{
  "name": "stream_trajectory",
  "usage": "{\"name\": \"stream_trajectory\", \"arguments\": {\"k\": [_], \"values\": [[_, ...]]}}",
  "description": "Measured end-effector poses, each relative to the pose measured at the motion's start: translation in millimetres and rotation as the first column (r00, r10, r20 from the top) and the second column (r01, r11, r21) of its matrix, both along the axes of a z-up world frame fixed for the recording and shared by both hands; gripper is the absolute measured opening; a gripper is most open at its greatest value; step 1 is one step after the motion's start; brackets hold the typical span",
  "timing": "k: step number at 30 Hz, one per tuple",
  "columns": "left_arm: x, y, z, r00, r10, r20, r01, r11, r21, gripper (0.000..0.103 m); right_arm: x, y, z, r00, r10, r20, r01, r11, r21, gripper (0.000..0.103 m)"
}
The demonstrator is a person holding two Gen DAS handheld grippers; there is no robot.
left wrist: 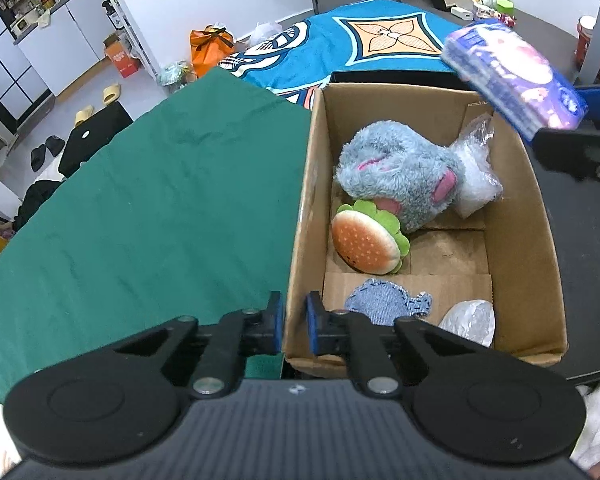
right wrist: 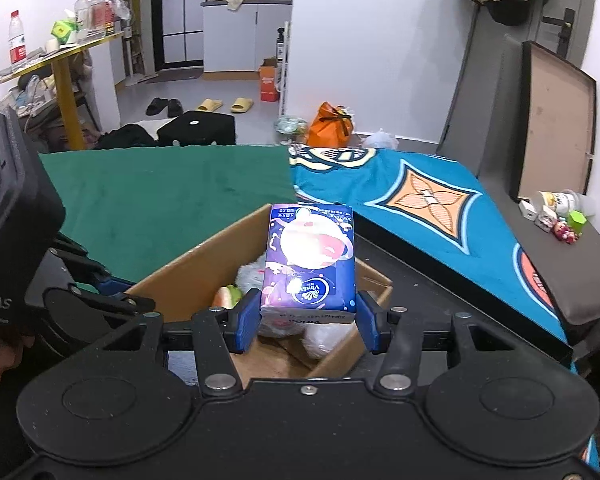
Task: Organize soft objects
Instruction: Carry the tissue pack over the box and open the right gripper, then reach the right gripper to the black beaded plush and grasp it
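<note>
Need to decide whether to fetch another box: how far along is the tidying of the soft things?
Done: grey plush, burger toy, denim pouch and two plastic bags already lie in the cardboard box. In hand: right hand-held gripper holds the tissue pack above it. Left: drop that in; left hand-held gripper clamps the box wall.

Each hand-held gripper [left wrist: 295, 322] [right wrist: 307, 322] is matte black plastic with two round discs, silver pivot screws on angled link arms, and blue pads [right wrist: 247, 320] lining the fingers.

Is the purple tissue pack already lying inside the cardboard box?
No, the right gripper holds the tissue pack between its blue pads, in the air above the cardboard box.
</note>
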State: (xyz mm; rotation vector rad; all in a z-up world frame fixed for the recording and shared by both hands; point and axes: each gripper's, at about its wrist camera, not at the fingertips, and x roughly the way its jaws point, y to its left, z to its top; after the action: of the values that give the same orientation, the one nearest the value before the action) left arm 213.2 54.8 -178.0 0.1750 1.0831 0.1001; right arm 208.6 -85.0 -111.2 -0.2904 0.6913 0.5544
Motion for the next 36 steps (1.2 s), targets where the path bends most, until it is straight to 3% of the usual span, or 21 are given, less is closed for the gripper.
{"name": "stream_trajectory", "arguments": {"k": [6, 7, 9, 16, 24, 36], "values": [[-0.5, 2.7, 0.5, 1.000, 0.004, 0.009, -0.004, 1.000, -0.019, 0.011, -0.8, 11.6, -4.5, 0.999, 0.026, -0.023, -0.027, 1.000, -0.008, 0.052], [-0.5, 2.8, 0.6, 1.000, 0.004, 0.009, -0.004, 1.000, -0.021, 0.011, -0.3, 13.0, -7.2, 0.999, 0.030, -0.041, -0.031, 0.999, -0.022, 0.056], [-0.6, 2.5, 0.5, 1.000, 0.002, 0.007, -0.002, 1.000, -0.018, 0.011, -1.0, 13.1, -12.1, 0.999, 0.012, -0.044, -0.016, 0.997, -0.070, 0.076], [0.1, 1.3, 0.4, 1.000, 0.005, 0.003, -0.005, 1.000, -0.002, 0.013, 3.6, -17.3, -14.8, 0.996, -0.072, -0.058, 0.069, 0.996, -0.051, 0.076], [0.3, -6.6, 0.0, 1.000, -0.005, 0.003, 0.005, 0.999, 0.053, 0.015, 6.3, -40.4, -22.8, 0.993, -0.101, -0.065, 0.097, 0.994, -0.055, 0.076], [-0.4, -19.6, -0.4, 1.000, -0.022, 0.009, 0.020, 0.985, 0.170, 0.041, 20.0, -77.2, -37.8, 0.984, -0.154, -0.086, 0.152, 0.988, -0.028, 0.076]]}}
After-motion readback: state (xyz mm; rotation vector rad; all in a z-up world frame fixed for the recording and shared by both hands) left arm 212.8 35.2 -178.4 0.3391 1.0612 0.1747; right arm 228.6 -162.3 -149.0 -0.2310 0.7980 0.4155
